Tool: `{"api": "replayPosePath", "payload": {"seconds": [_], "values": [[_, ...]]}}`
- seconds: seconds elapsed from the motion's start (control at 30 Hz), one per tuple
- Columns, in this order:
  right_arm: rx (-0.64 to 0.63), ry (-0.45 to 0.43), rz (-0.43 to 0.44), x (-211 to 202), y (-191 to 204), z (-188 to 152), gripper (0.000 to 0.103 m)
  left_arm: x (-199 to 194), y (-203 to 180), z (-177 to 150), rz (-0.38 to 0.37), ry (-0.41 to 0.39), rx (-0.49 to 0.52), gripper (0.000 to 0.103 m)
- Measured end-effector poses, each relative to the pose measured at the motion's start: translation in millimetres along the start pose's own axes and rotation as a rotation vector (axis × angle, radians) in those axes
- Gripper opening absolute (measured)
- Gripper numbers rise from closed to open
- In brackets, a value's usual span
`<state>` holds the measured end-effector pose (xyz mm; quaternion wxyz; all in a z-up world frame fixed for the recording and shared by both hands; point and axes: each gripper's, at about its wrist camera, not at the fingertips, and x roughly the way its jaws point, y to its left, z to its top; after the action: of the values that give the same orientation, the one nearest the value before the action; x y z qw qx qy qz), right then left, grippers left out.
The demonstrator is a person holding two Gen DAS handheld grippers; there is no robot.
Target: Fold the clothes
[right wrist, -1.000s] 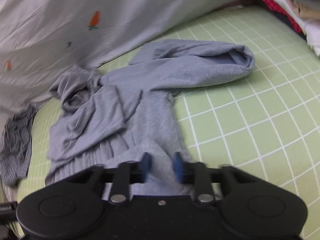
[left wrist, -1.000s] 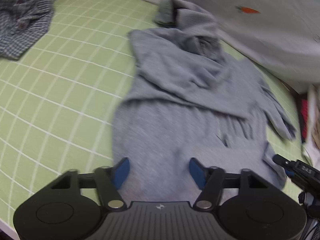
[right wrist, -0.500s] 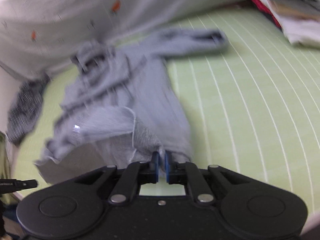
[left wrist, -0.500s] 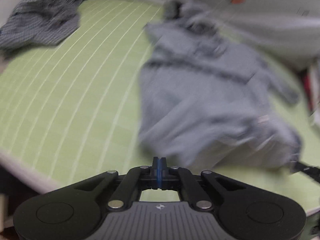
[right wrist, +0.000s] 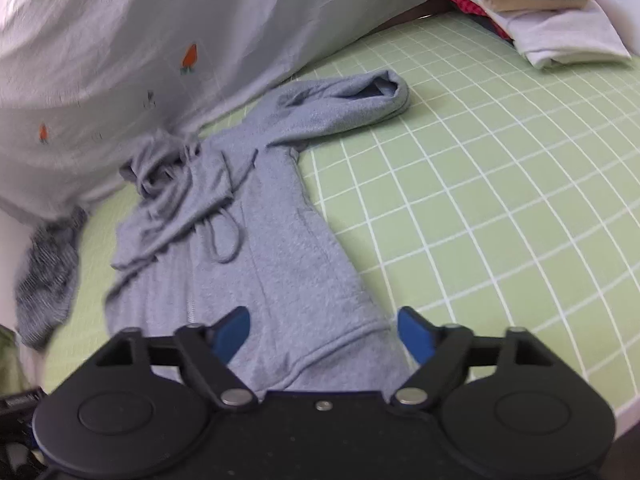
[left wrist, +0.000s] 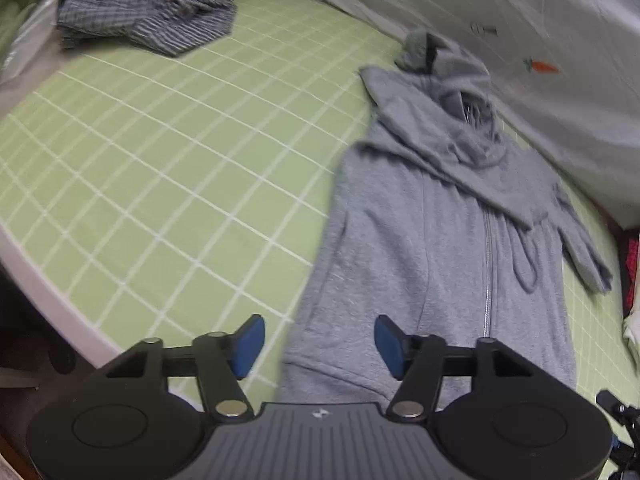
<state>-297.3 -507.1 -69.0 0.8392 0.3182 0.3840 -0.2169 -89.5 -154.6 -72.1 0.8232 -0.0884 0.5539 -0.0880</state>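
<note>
We see no box, basket or bin in either view; the nearest thing to storage is a stack of folded clothes (right wrist: 548, 8) at 1 o'clock in the right wrist view, lying on the far corner of the bed.

Our left gripper (left wrist: 320, 344) has its blue fingers spread wide apart with nothing between them; it hovers over the lower left hem of the grey zip hoodie (left wrist: 432, 248). Our right gripper (right wrist: 322, 336) is likewise spread wide and holds nothing, poised over the lower right hem of the same hoodie (right wrist: 280, 256).

The hoodie lies front up on the bed, zipper (left wrist: 487, 272) running toward 12 o'clock from the hem. One sleeve is folded across the chest, the other sleeve (right wrist: 344, 104) stretches out toward 1 o'clock in the right view, its cuff open. The hood (left wrist: 448, 64) is bunched at 1 o'clock in the left view, against a pale grey quilt (right wrist: 168, 24) printed with small carrots. A drawcord loop (right wrist: 224, 240) rests on the chest.

The surface is a green sheet with a white grid (left wrist: 168, 168). A crumpled dark checked shirt (left wrist: 152, 8) sits at 10 o'clock in the left view, well apart from the hoodie.
</note>
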Motion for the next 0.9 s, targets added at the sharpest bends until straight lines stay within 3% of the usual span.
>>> {"api": "replayPosePath", "payload": {"seconds": [0.1,0.17,0.2,0.23,0.27,0.33,0.43,0.57,0.6,0.67,0.7,0.73,0.77,0.8,0.83,0.9], "values": [[-0.067,0.044,-0.048,26.2,4.2,0.4,0.082,16.4,-8.5,-4.4,0.025,0.033,0.043,0.062],[-0.071,0.060,-0.039,34.3,2.8,-1.1,0.074,22.5,-10.2,-8.4,0.010,0.053,0.060,0.058],[-0.069,0.067,-0.032,37.3,2.0,-2.0,0.067,23.8,-11.4,-10.5,0.015,0.053,0.073,0.055],[-0.075,0.073,-0.028,39.5,2.3,-3.5,0.051,24.8,-12.7,-12.7,0.023,0.053,0.087,0.046],[-0.090,0.077,-0.029,40.6,4.0,-5.7,0.042,25.3,-13.3,-14.1,0.045,0.046,0.109,0.033],[-0.120,0.084,-0.015,40.9,8.6,-10.9,0.019,26.3,-12.8,-15.4,0.069,0.034,0.142,0.017],[-0.125,0.095,-0.014,39.4,14.9,-18.3,0.017,25.4,-9.2,-11.2,0.053,0.039,0.125,0.011],[-0.153,0.162,0.013,35.7,28.5,-29.9,0.017,20.0,-2.9,-3.9,0.128,0.022,0.129,0.010],[-0.158,0.182,0.024,35.1,32.0,-32.7,0.019,17.7,0.7,-0.5,0.132,0.028,0.117,0.011],[-0.167,0.213,0.020,34.7,39.3,-31.8,0.037,7.3,4.4,8.6,0.142,0.015,0.091,0.018],[-0.166,0.219,0.014,34.6,42.1,-28.7,0.063,0.4,4.7,14.0,0.150,-0.003,0.081,0.027],[-0.162,0.214,0.006,34.6,44.1,-23.1,0.081,-6.6,2.5,18.9,0.161,-0.029,0.079,0.050],[-0.158,0.194,0.003,33.9,46.6,-16.5,0.085,-13.1,-1.0,24.2,0.167,-0.063,0.079,0.079],[-0.159,0.154,0.008,32.9,50.1,-7.8,0.093,-19.8,-5.4,29.8,0.167,-0.107,0.077,0.088],[-0.166,0.115,0.012,32.3,54.5,1.4,0.103,-24.3,-9.1,36.0,0.158,-0.140,0.077,0.093],[-0.195,0.052,-0.007,33.3,66.1,20.7,0.103,-29.7,-18.5,51.2,0.135,-0.182,0.079,0.093]]}}
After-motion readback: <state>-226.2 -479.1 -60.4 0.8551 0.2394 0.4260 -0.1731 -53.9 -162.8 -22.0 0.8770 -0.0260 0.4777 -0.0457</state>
